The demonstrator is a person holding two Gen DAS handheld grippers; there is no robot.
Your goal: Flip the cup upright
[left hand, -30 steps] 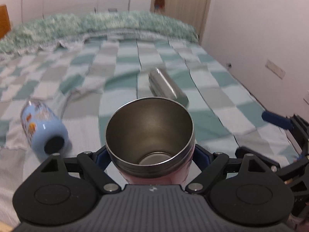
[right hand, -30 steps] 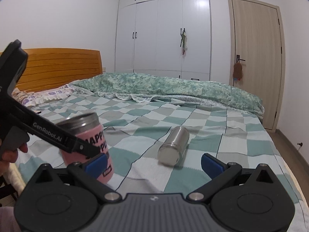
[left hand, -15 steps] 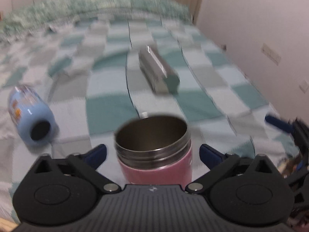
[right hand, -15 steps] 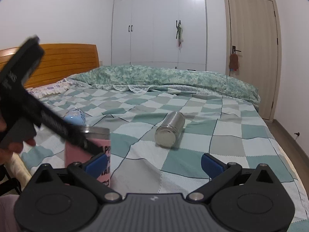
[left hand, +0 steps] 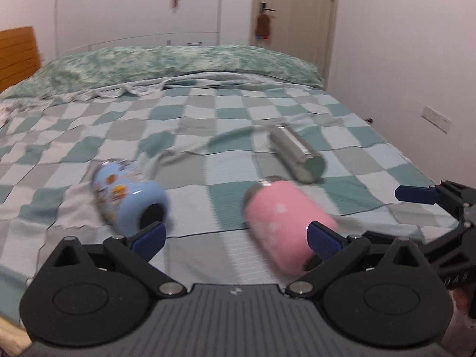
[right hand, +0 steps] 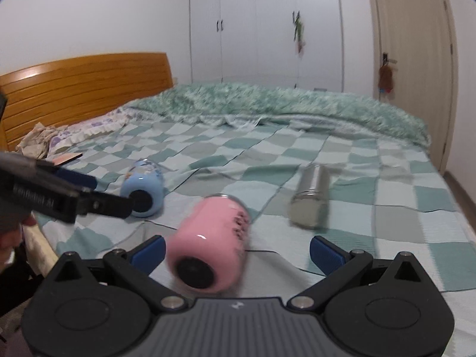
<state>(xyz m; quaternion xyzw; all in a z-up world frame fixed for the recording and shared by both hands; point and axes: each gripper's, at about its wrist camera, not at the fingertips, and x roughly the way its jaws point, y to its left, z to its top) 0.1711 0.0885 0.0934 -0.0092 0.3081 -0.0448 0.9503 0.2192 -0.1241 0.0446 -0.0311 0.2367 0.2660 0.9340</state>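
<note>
A pink cup [left hand: 285,223] lies on its side on the checked bed cover, base toward me; it also shows in the right wrist view [right hand: 211,244], blurred. My left gripper [left hand: 235,238] is open and empty, its right fingertip [left hand: 322,238] just in front of the cup. My right gripper [right hand: 236,250] is open and empty, the cup lying just past its left fingertip [right hand: 148,250]. A blue printed cup [left hand: 131,199] and a steel cup [left hand: 296,154] also lie on their sides; both show in the right wrist view, the blue cup [right hand: 142,187] and the steel cup [right hand: 311,199].
The bed cover [left hand: 208,119] is wrinkled near the cups. A rolled green quilt [right hand: 282,104] lies along the far side. A wooden headboard [right hand: 83,86] stands at the left. The other gripper [left hand: 440,208] reaches in at the bed's right edge. The wall [left hand: 416,59] is close on the right.
The pink cup stood upright between my open left fingers half a second ago; now it lies on its side on the cover. Both cameras have pulled back and tilted up.
</note>
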